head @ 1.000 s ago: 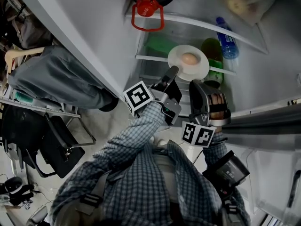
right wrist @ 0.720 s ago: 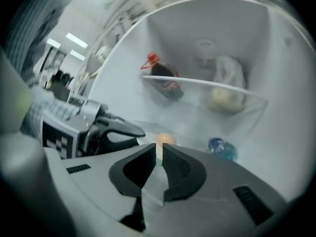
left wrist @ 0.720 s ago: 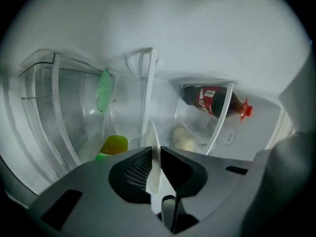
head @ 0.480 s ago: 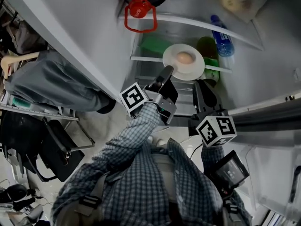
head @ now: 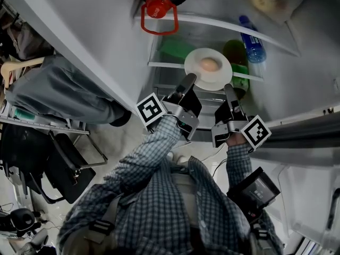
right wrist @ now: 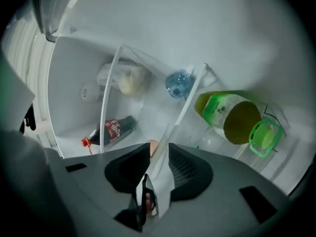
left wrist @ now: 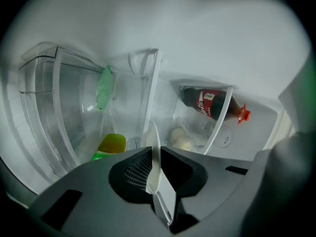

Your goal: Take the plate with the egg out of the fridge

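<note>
Right, from the head view the plate (head: 197,74) is sitting at the front of a glass fridge shelf (head: 166,65), the egg (head: 210,64) resting in its middle. The left gripper (head: 190,81) is biting the near-left rim and the right gripper (head: 228,89) is reaching onto the near-right rim. I'm judging this as the grasp step: both holds are being set and the lift-out is not yet begun.

Over to the left gripper view, where the ribbed black pads are squeezing the thin, smooth white rim edge-on, with no gap showing. Behind them a cola bottle (left wrist: 210,102) is lying in a clear door bin.

Now the right gripper view: the jaws are drawn in on the rim, which is running slantwise between them, and the pads appear to be touching it. The egg's tan curve is peeping just beyond. A round green-lidded bottle (right wrist: 234,117) is crowding close on the right.

Next, I reckon, the call is for a level, even pull towards the person. The plate is glossy and shallow, the egg round and loose, so any tilt is risking a roll.
</note>
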`<state>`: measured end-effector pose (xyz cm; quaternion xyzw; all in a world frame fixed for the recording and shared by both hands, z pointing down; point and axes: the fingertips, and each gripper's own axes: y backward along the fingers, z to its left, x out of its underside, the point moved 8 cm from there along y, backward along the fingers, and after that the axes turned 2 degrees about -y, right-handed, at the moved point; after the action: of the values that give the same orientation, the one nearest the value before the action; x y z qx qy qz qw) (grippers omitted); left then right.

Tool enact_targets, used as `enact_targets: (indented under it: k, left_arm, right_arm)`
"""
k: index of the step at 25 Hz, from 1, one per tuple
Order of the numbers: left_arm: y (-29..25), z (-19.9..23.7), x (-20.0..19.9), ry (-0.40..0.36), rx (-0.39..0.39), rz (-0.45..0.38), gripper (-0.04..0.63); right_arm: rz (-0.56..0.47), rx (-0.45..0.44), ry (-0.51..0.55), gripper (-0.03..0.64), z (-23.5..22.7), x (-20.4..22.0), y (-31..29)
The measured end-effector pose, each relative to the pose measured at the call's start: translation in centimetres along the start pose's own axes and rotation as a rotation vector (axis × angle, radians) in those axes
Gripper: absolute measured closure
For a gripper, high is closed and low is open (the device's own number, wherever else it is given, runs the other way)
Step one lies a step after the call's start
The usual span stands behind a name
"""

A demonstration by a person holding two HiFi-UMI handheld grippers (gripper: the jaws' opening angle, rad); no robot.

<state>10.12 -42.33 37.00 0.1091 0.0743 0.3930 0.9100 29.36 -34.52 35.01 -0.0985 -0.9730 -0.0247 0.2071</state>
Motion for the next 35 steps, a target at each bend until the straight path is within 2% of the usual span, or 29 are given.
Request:
enact_targets:
  k: [5, 12, 13, 16, 35]
  left_arm:
    - [0.2, -0.1, 0.1, 0.007, 0.003, 0.003, 0.534]
    - [0.4, 0.0, 0.3, 0.015, 0.014, 0.013, 0.534]
    - [0.4, 0.0, 0.3, 0.015, 0.014, 0.014, 0.534]
    - [0.6, 0.0, 0.4, 0.016, 0.016, 0.016, 0.537]
    - [2.8, -0.7, 2.0, 0.005, 0.025, 0.002, 0.537]
  right_arm:
    - [-0.002, -0.024, -0.064, 0.518, -0.2, -0.2, -0.6]
    - [-0.004, -0.104, -0.198, 0.525, -0.4, -0.3, -1.4]
    - [-0.002, -0.098, -0.201, 0.552, -0.4, -0.2, -1.4]
    - [-0.003, -0.077, -0.205, 0.562, -0.3, -0.1, -1.1]
    - [0.024, -0.081, -0.177, 0.563, 0.3, 0.5, 1.1]
